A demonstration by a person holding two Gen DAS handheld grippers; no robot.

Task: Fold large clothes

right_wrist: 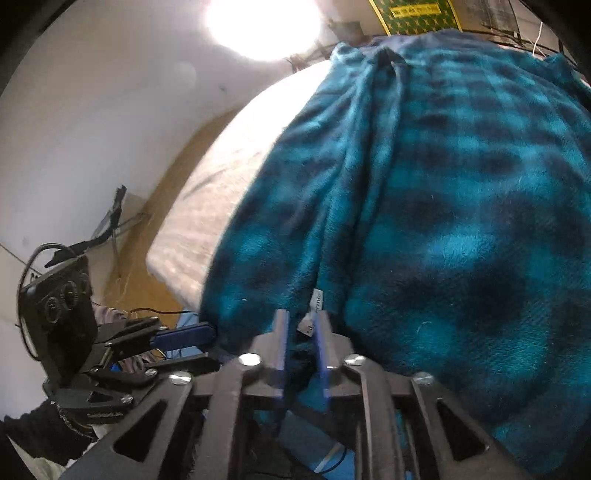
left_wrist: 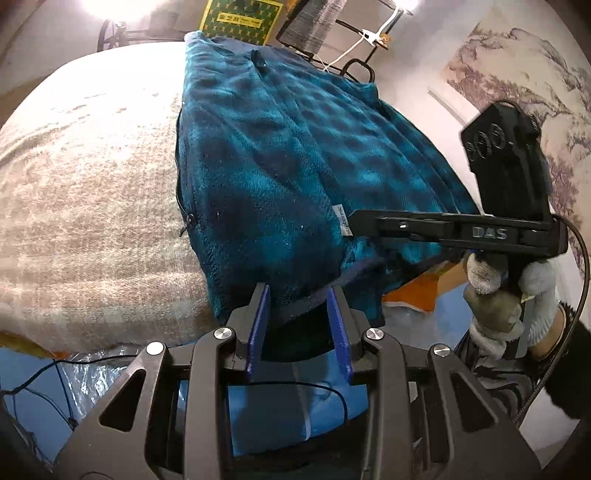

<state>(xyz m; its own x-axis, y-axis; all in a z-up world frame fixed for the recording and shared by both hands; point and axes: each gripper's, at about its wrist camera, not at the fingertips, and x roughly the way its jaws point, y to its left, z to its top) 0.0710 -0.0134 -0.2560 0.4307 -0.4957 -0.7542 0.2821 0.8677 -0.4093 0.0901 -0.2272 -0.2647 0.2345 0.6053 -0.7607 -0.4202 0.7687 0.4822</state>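
A teal and dark plaid fleece garment (left_wrist: 280,155) lies spread on a beige blanket (left_wrist: 92,192), its near edge hanging over the front. My left gripper (left_wrist: 300,315) is shut on the dark hem at that near edge; the fabric fills the gap between its blue pads. To the right, a gloved hand (left_wrist: 509,295) holds my right gripper (left_wrist: 356,223), whose tips sit at the white label (left_wrist: 341,221). In the right wrist view the right gripper (right_wrist: 302,341) pinches a fold of the garment (right_wrist: 443,206) just below the label (right_wrist: 316,310). The left gripper (right_wrist: 212,349) shows at the garment's left edge.
Behind the blanket stand a green box (left_wrist: 236,18) and a black wire rack (left_wrist: 354,66). A bright lamp (right_wrist: 262,22) glares above. Blue floor covering (left_wrist: 280,402) with loose cables lies below the front edge. A wall with an ink landscape (left_wrist: 524,74) is at the right.
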